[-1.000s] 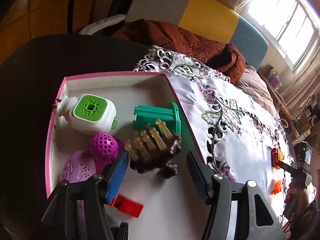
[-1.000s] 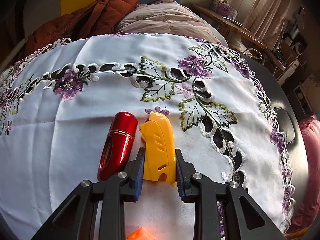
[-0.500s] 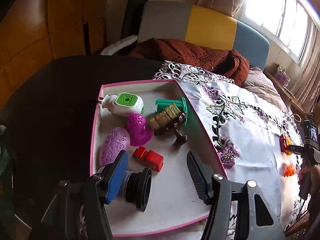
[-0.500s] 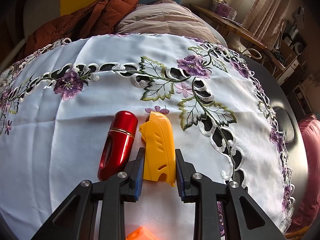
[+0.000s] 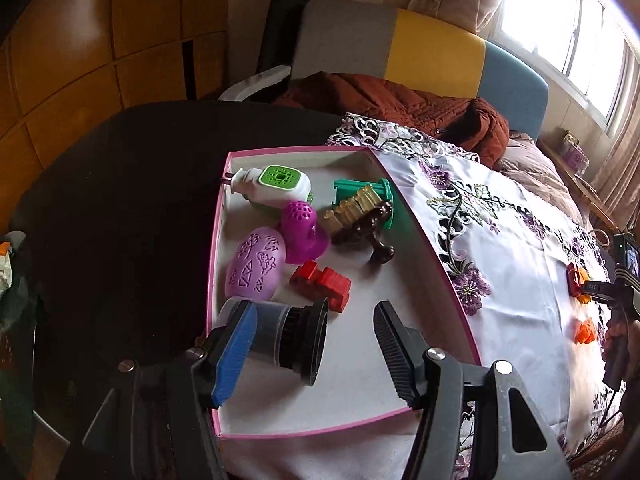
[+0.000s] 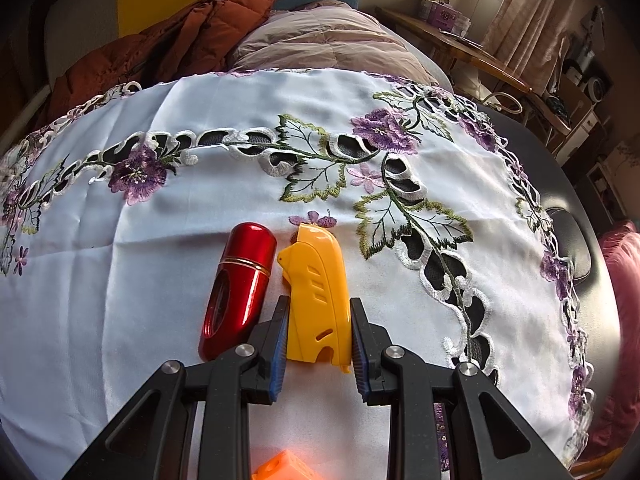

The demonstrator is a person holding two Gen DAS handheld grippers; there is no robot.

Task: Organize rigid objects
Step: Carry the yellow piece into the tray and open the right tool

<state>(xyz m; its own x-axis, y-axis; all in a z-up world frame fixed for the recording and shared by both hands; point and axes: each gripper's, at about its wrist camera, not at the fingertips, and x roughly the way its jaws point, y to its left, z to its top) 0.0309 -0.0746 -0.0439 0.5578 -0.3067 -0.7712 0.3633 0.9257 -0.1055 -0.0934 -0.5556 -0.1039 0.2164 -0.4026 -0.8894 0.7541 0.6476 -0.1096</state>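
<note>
No text, label, brand, number or sign is legible in either view.

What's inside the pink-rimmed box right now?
The pink-rimmed box holds a green-and-white device, purple dome, lilac egg, red block, brown comb, green piece and black lens. The left gripper covers the near corner.

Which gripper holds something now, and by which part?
The right gripper grips the yellow plastic piece by its long sides, near the end. The left gripper is open, empty.
</note>
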